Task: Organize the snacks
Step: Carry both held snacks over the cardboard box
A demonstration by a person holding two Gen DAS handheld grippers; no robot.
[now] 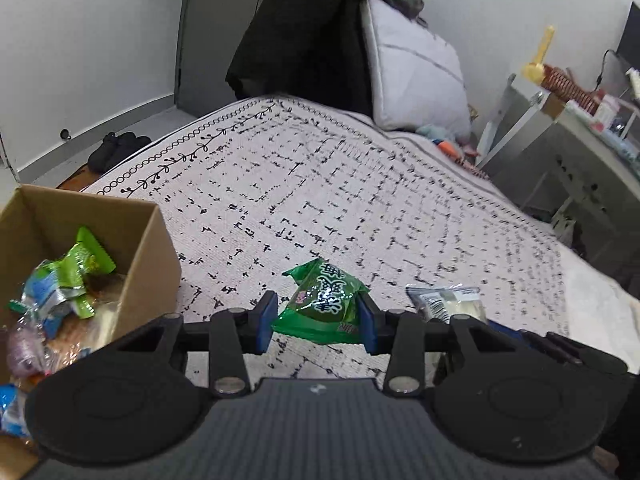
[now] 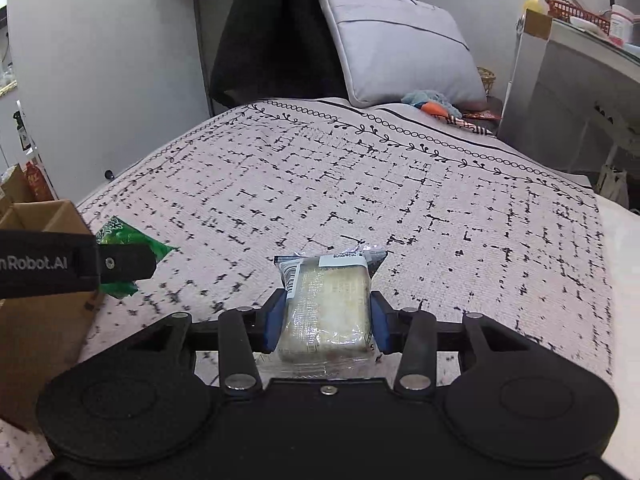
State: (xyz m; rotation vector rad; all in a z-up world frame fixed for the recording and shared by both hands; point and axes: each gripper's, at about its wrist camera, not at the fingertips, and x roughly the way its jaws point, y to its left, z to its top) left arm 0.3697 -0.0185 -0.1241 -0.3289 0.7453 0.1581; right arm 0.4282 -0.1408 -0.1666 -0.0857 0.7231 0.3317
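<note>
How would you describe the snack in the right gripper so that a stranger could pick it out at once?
Start at the patterned bedspread, with the cardboard box at its left edge. The right gripper holds a clear-wrapped pale cake. Unlike the shiny green packet in the left gripper, it is a beige block with a barcode.

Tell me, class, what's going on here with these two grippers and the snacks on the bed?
A person is sorting snacks with a handheld gripper in each hand. The left gripper is shut on a green snack packet, held above the patterned bedspread beside the cardboard box, which already holds several wrapped snacks. The right gripper is shut on a clear-wrapped pale cake. Neither packet has gone into the box yet.
</note>
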